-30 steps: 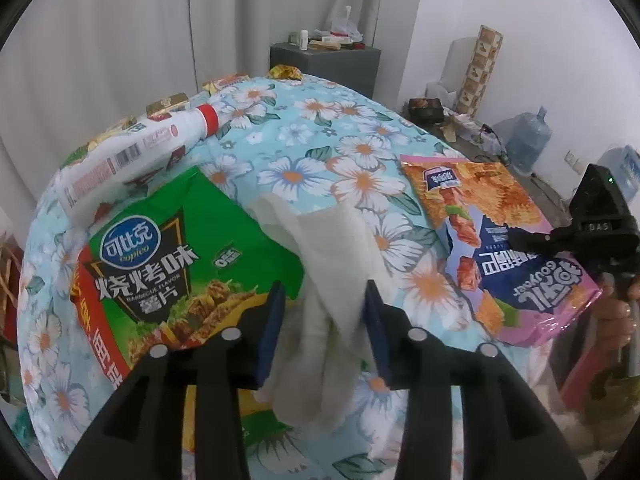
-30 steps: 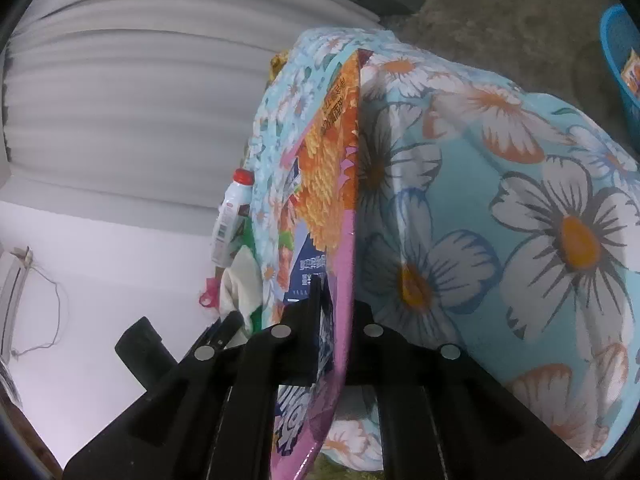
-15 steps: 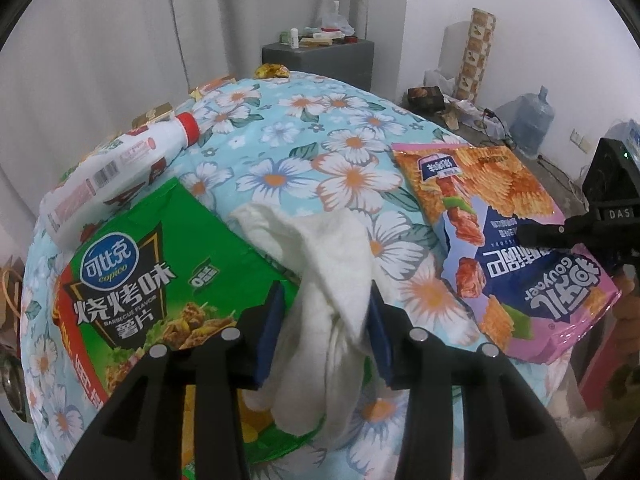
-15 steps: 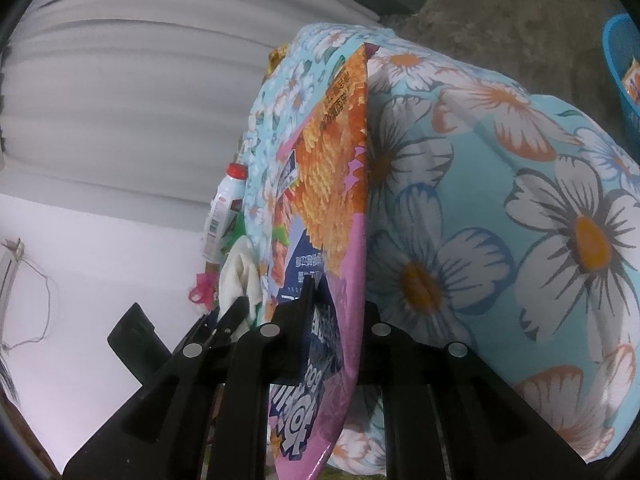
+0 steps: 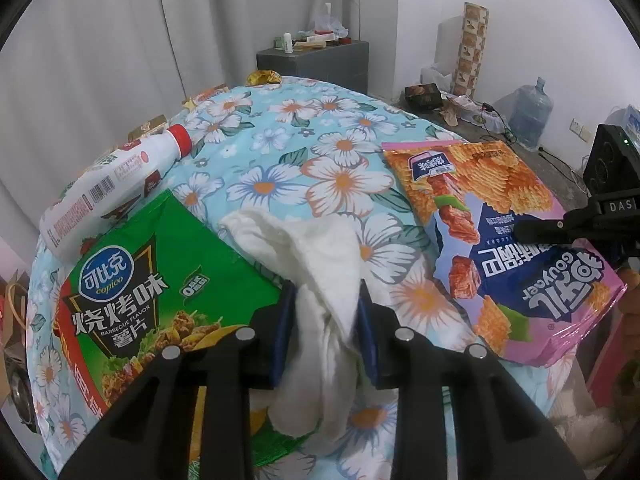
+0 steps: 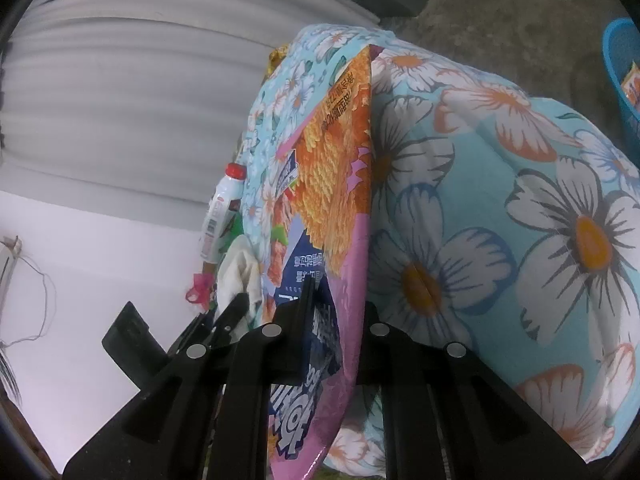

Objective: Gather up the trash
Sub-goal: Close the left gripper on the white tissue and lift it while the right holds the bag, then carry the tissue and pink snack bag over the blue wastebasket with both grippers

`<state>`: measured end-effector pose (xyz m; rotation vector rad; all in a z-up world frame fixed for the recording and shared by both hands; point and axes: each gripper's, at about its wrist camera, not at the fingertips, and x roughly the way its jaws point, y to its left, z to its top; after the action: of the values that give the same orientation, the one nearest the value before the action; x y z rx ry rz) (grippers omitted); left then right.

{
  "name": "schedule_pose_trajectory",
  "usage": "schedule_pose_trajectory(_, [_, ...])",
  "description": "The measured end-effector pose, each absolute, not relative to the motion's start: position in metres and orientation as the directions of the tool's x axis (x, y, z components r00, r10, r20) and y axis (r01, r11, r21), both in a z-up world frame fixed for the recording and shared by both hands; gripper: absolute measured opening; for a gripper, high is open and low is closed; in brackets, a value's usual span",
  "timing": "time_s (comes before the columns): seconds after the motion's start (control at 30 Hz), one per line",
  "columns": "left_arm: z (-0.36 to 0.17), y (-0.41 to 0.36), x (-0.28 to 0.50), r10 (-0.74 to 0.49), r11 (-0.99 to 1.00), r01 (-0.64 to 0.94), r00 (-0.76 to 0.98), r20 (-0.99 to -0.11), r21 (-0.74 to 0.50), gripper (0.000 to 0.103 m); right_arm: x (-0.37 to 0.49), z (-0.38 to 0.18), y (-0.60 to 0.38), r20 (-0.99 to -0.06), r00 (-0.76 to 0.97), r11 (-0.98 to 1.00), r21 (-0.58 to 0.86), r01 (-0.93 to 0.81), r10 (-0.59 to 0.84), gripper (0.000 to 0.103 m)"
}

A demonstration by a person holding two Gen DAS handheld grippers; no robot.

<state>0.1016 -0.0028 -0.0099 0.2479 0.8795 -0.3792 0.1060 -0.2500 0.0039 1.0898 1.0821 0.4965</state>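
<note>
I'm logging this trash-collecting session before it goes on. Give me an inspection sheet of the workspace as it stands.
Surface: table under a flowered cloth.
Job's things: white tissue partly on the green chip bag; pink chip bag at the table edge; white bottle lying down.
Clutter: small wrappers at the far edge.
Grippers: left gripper closing, tissue between its fingers; right gripper shut on the pink chip bag.
Cables: wires on the floor by the wall.
Surroundings: curtain, grey cabinet, water jug, blue basket.
</note>
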Motion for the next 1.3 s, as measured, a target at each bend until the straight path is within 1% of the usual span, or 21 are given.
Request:
schedule_pose_trajectory(0.33, [-0.010, -0.003, 0.101, -0.216, 0.905, 0.421, 0.580, -0.786, 0.061, 0.029, 0.108, 0.002, -0.251, -0.456, 0.430, 0.430, 0.888, 0.163, 0.779, 0.007])
schedule_pose_trajectory(0.53, [-0.008, -0.004, 0.101, -0.207, 0.904, 0.420, 0.588, -0.782, 0.077, 0.029, 0.106, 0.002, -0.253, -0.441, 0.435, 0.416, 0.896, 0.156, 0.785, 0.003])
schedule_pose_trajectory(0.83, [0.000, -0.005, 0.095, -0.209, 0.900, 0.426, 0.611, -0.764, 0.095, 0.019, 0.103, 0.011, -0.255, -0.425, 0.452, 0.417, 0.900, 0.123, 0.784, 0.001])
schedule_pose_trajectory(1.07, [0.016, 0.002, 0.092, -0.262, 0.898, 0.437, 0.641, -0.721, 0.062, 0.017, 0.098, 0.023, -0.261, -0.426, 0.484, 0.431, 0.896, 0.107, 0.765, 0.000])
schedule_pose_trajectory(1.3, [0.039, 0.000, 0.090, -0.317, 0.886, 0.463, 0.657, -0.684, 0.033, 0.017, 0.091, 0.030, -0.274, -0.398, 0.530, 0.419, 0.904, 0.086, 0.749, 0.000])
